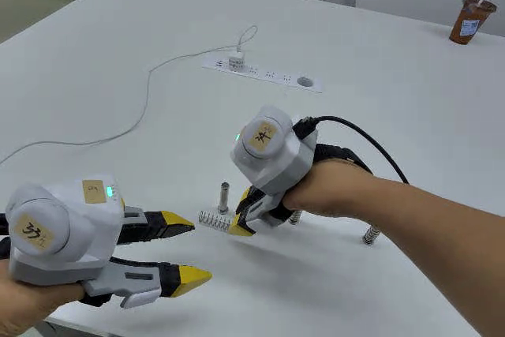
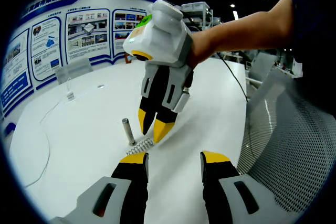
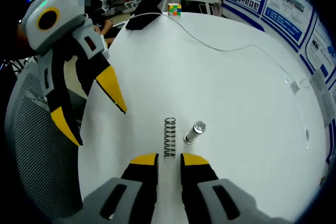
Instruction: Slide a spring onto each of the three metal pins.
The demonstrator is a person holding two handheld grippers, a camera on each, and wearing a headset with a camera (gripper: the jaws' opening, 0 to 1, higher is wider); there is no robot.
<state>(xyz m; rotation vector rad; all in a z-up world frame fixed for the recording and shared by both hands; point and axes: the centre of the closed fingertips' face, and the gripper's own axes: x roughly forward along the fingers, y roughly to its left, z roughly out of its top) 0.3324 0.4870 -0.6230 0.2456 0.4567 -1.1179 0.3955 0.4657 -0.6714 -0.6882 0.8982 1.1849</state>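
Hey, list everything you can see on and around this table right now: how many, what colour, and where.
Table: one, white, under everything.
Metal pin: one, silver, upright at mid-table.
Loose spring: one, silver, lying flat by that pin.
Upright springs: apparently two, silver, right of the hand, one partly hidden.
Power strip: one, white, far middle; a white cable trails left.
Drink cup: one, brown, far right.
Wall posters: several, blue and white, behind the table.
Left tool: one, grey with yellow tips, open, lower left.
Right tool: one, same colours, tips narrowly apart at the loose spring.
Forearm: one, at right.
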